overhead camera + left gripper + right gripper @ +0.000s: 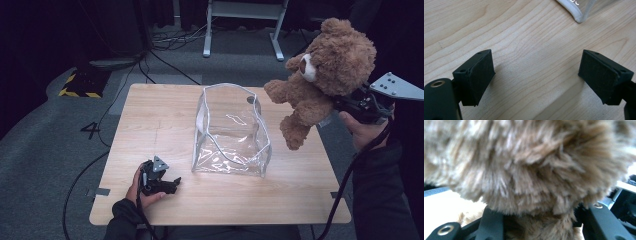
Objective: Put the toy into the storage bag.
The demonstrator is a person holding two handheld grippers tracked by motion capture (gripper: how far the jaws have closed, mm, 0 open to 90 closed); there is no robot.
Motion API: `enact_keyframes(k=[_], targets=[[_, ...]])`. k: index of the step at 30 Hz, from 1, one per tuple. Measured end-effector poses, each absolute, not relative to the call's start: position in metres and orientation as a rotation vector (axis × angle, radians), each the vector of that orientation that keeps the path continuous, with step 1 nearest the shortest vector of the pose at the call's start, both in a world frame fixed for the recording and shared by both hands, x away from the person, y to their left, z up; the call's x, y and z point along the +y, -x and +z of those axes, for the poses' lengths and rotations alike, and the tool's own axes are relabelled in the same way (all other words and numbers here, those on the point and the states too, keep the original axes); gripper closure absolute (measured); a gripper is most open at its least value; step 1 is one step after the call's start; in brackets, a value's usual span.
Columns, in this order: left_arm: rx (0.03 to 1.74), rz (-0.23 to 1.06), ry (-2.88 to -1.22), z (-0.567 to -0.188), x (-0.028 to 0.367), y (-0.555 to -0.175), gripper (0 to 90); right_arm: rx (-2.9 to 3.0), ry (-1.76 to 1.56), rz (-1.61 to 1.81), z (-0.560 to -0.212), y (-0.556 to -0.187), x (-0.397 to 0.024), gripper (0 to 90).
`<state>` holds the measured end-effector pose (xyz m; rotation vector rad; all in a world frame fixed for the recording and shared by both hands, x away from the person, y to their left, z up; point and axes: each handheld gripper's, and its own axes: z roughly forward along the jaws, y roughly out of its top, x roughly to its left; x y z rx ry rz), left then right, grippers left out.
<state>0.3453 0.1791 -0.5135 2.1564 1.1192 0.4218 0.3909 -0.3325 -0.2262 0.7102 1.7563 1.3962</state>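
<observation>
Brown teddy bear (325,75), soft, light and squashy, held up in the air right of the clear bag (231,132), likely safest pinched through the thick body, where plush gives without slipping. Clamped on it at the back: right gripper (350,106), fingers (492,223) sunk into fur. Left gripper (167,184) resting on the counter (150,115) left of the bag, fingers (480,76) wide apart, holding nothing.

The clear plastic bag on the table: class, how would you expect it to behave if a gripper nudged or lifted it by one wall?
The clear bag would probably slide or tip rather than resist: it looks thin and holds nothing. Its walls, already creased and bowed, would likely buckle if lifted by one side. The glossy film may be slippery.
</observation>
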Motion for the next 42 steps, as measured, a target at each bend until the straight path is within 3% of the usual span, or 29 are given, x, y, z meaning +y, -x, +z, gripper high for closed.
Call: enact_keyframes(k=[25,42], targets=[[1.118,0.425,-2.159,-0.513,0.179,-0.345,13.1,1.793,-0.638,1.467,-0.204,-0.403,-0.269,53.9],[1.119,0.424,-2.158,-0.513,0.179,-0.345,13.1,1.872,-0.622,1.460,-0.225,-0.419,-0.215,53.3]])
